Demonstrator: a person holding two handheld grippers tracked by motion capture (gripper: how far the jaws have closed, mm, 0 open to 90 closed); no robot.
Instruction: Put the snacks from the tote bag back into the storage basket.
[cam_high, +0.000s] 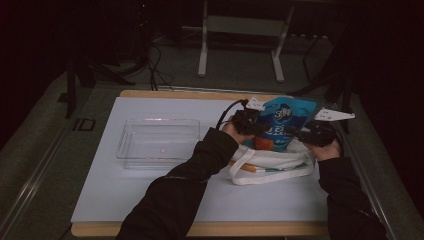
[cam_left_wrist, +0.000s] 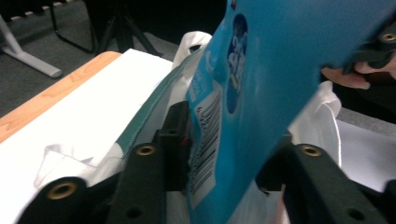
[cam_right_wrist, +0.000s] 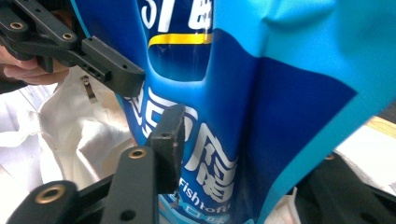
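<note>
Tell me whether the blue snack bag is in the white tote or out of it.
Partly in: the blue snack bag stands upright, its top above the white tote, its lower end inside, gripped by the left gripper and right gripper.

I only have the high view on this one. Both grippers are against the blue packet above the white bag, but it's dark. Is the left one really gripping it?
Observer: It looks so. In the left gripper view the blue packet stands between the fingers of the left gripper, and both press on its sides.
Operator: And the right one?
Observer: In the right gripper view the right gripper has one finger flat on the packet's front, which creases there. The other finger sits behind the packet.
Operator: Anything that identifies the packet?
Observer: A barcode beside the left gripper's finger, and "Fish tofu" printed low on the front.
</note>
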